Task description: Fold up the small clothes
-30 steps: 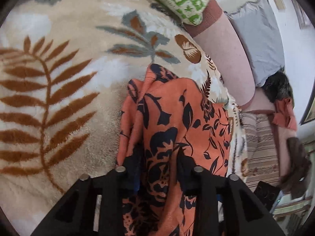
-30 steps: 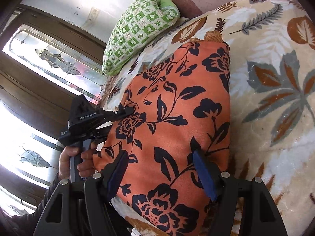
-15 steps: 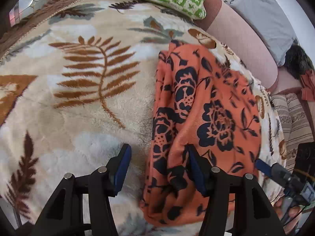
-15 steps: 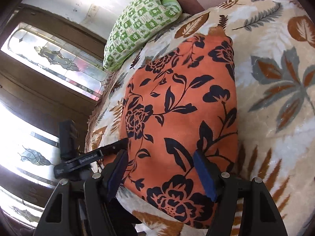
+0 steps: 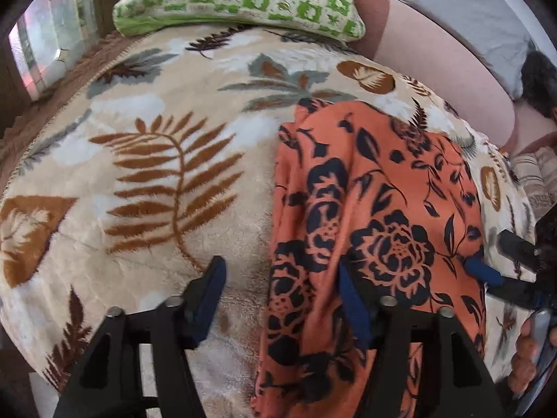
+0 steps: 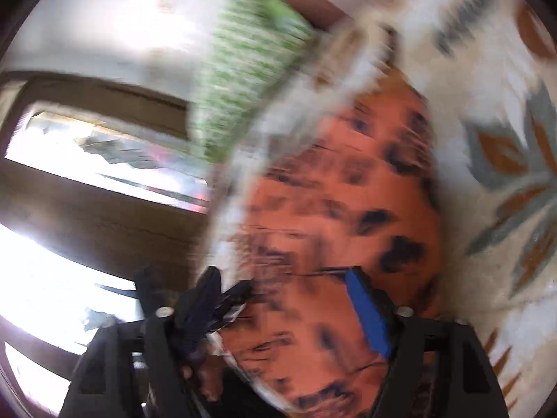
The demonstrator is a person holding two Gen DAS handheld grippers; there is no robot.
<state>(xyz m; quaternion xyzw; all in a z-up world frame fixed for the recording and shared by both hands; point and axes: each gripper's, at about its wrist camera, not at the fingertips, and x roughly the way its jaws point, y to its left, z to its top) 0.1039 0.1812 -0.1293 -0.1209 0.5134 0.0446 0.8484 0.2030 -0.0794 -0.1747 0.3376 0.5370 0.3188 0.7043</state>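
Observation:
An orange garment with a black flower print [image 5: 376,216] lies folded into a long strip on a leaf-patterned blanket [image 5: 156,174]. My left gripper [image 5: 282,296] hovers over its near left edge. Its jaws are opening; that edge of the cloth lies under the gap and neither pad presses on it. In the left wrist view my right gripper [image 5: 487,275] enters from the right edge, held by a hand [image 5: 529,355]. The right wrist view is badly blurred: the right gripper [image 6: 285,306] is over the garment [image 6: 348,209], its jaws opening and apart, gripping nothing.
A green and white checked pillow [image 5: 236,0] lies at the far end of the blanket. A pink bolster [image 5: 435,62] and a grey cushion [image 5: 470,10] run along the far right. A window [image 5: 45,45] is at the left, beyond the blanket's brown border.
My left gripper has let go of the garment's fold, widened and pulled back and up, so the whole folded strip now shows. The right wrist view has swung and gone blurry.

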